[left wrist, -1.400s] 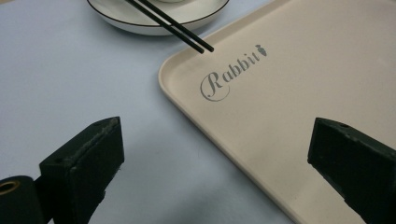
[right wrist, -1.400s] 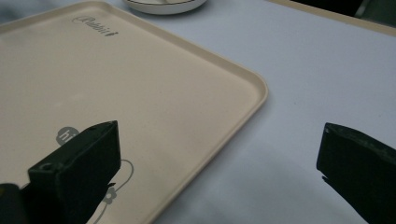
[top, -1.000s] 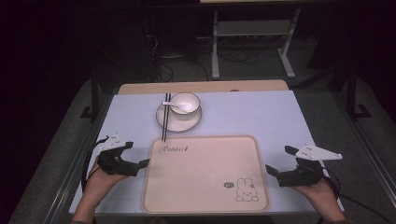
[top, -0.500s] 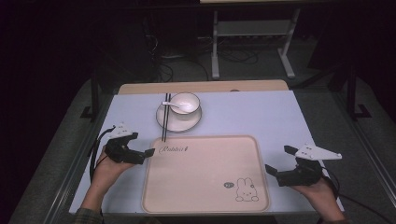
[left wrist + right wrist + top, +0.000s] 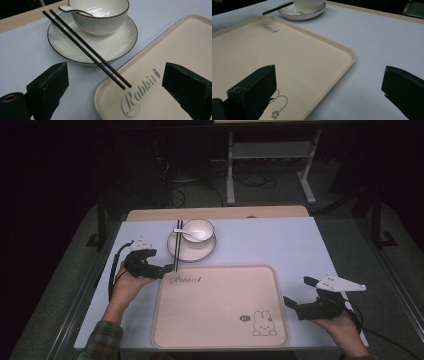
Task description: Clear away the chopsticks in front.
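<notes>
Left gripper [image 5: 167,268] fingers spread wide around chopsticks' [image 5: 87,49] near ends, untouched, right gripper [image 5: 291,304] fingers spread, empty

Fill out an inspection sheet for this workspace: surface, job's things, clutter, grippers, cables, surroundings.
Surface: pale blue table, with a beige rabbit-print tray lying flat at the near middle.
Job's things: black chopsticks rest across the saucer, near tips over the tray's corner; a white bowl with a spoon stands on the saucer.
Clutter: nothing seen.
Grippers: left gripper open, jaws either side of the chopstick tips, not touching; right gripper open, at the tray's right edge, holding nothing.
Cables: a black cable loops from the left gripper; more cords lie on the floor beyond.
Surroundings: dark room, a white stand frame behind the table.
</notes>
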`<state>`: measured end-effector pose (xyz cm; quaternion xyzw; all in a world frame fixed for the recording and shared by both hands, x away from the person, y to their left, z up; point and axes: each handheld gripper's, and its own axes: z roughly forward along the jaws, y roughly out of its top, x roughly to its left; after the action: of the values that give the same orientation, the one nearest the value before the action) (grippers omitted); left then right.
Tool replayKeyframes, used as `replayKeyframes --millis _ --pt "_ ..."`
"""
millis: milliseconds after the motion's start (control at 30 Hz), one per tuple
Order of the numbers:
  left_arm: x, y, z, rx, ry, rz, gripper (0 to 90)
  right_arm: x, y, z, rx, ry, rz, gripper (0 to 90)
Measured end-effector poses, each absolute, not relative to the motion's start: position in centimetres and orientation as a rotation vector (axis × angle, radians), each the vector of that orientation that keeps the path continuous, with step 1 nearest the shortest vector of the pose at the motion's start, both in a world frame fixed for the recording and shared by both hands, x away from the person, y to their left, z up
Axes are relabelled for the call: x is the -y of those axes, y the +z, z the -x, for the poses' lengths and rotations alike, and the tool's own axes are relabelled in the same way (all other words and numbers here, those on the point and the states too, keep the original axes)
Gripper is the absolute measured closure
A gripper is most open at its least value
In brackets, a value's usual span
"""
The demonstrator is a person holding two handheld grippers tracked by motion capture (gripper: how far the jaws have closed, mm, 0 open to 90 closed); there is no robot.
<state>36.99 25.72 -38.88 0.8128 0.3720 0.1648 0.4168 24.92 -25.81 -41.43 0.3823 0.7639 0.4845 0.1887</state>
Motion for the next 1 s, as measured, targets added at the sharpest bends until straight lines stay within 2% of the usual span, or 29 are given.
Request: replayKeyframes --millis 67,167,300,1000 --pt "-25.6 -38.9 -37.6 -0.949 0.410 -2.035 6.5 25.8 -41.4 -24.9 -2.148 1.376 -1.081 0.0" --pt "-25.5 -38.9 -38.2 -0.958 0.425 -2.037 13.5 25.9 -41.4 -24.8 -2.145 1.383 -1.085 0.0" --pt "-25.0 -39.0 -39.3 -0.971 0.448 -2.038 15.5 25.9 -41.4 -24.8 -2.145 1.393 -1.087 0.0" --pt "-22.4 -41.0 -44.3 -1.089 0.439 -2.117 46.5 26.2 -41.5 -24.7 -2.144 1.430 -1.101 0.0"
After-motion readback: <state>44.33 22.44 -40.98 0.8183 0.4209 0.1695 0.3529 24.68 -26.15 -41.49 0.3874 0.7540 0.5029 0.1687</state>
